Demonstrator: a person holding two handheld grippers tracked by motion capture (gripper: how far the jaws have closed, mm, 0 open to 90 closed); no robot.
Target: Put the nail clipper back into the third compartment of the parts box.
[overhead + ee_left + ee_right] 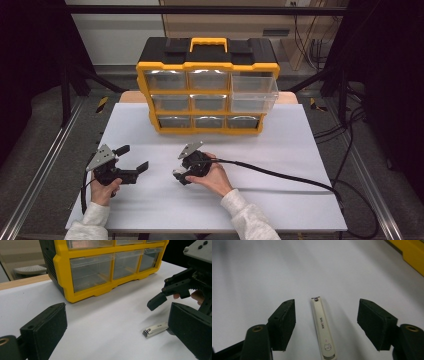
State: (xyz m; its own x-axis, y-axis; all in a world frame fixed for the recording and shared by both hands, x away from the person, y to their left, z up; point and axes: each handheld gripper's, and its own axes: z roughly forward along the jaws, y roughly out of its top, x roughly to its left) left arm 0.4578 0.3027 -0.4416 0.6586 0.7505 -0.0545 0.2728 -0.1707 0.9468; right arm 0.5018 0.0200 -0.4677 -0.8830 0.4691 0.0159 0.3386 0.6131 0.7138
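From above, your right hand [212, 176] covers the nail clipper, so you cannot see it there. In the left gripper view, the far end of the nail clipper [155, 329] is hidden behind a black jaw. In the right gripper view, its near end is cut off at the bottom edge.

Your right gripper [326, 325] is let go and holds nothing. Its two black jaws stand apart, one on each side of the nail clipper [322, 330], and neither pad touches it. The clipper lies flat on the white table [262, 272], right in the gap.

Your left gripper [131, 159] is wide open too, with nothing in it.

The clipper is long, thin and smooth, cream on top with small letters and a tiny picture. Its jaw end looks like shiny metal. The gripper pads are black, flat and a bit rough. Behind stands the drawer box [207, 90], yellow and black, with see-through plastic drawers. One drawer [253, 93] at the right sticks out.
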